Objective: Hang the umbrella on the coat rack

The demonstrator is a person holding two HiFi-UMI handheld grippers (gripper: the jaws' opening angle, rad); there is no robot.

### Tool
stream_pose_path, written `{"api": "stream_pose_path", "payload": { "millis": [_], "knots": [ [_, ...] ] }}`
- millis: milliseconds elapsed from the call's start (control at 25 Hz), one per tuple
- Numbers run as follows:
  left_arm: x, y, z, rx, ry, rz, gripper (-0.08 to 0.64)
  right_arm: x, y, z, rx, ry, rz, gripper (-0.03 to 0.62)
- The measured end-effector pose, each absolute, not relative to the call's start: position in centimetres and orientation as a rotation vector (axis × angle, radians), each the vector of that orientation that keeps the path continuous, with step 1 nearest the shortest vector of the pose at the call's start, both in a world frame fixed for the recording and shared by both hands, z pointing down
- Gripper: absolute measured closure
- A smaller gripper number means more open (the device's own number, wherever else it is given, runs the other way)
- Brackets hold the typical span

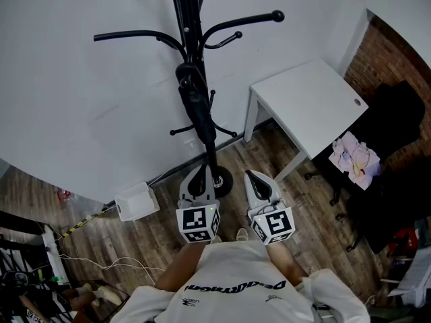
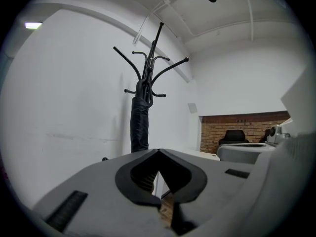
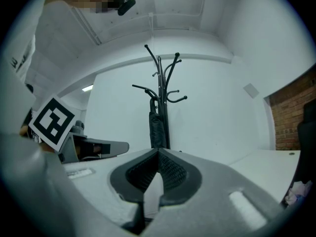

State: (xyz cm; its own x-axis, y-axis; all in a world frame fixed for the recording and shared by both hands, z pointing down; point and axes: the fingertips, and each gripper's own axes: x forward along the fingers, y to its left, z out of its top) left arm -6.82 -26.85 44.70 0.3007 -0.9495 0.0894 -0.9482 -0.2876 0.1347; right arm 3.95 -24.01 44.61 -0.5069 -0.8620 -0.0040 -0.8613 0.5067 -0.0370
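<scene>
A folded black umbrella [image 1: 200, 110] hangs upright against the pole of the black coat rack [image 1: 183, 5], its handle hooked near the lower pegs. In the left gripper view the umbrella [image 2: 139, 125] and the rack [image 2: 153, 58] stand some way ahead of the jaws. The right gripper view shows the same umbrella [image 3: 157, 127] on the rack [image 3: 163, 78], also at a distance. My left gripper [image 1: 200, 169] is held near the rack's base, shut with nothing in it [image 2: 158, 151]. Beside it my right gripper [image 1: 253, 175] is also shut and empty [image 3: 158, 151].
A white table [image 1: 310, 99] stands right of the rack against the white wall. A white box [image 1: 137, 202] lies on the wooden floor at left, with cables nearby. A black chair [image 1: 397, 126] with a light cloth [image 1: 353, 157] sits at far right by a brick wall.
</scene>
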Motion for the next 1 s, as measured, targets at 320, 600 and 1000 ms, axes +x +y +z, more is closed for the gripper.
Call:
{"api": "stream_pose_path", "payload": {
  "millis": [320,600,1000],
  "knots": [
    [-6.3,-25.3,45.2,2.434,-1.788,-0.002,0.563,4.1,-23.9,44.9,-1.544,2.715,-0.063,0.595],
    [-6.0,-24.8,46.9,2.407,-1.769,0.024,0.563,4.2,-23.8,45.5,-1.544,2.74,-0.065,0.595],
    [-5.8,-25.2,48.3,2.397,-1.752,0.03,0.562,4.3,-24.6,45.7,-1.553,2.736,-0.06,0.595]
  ]
}}
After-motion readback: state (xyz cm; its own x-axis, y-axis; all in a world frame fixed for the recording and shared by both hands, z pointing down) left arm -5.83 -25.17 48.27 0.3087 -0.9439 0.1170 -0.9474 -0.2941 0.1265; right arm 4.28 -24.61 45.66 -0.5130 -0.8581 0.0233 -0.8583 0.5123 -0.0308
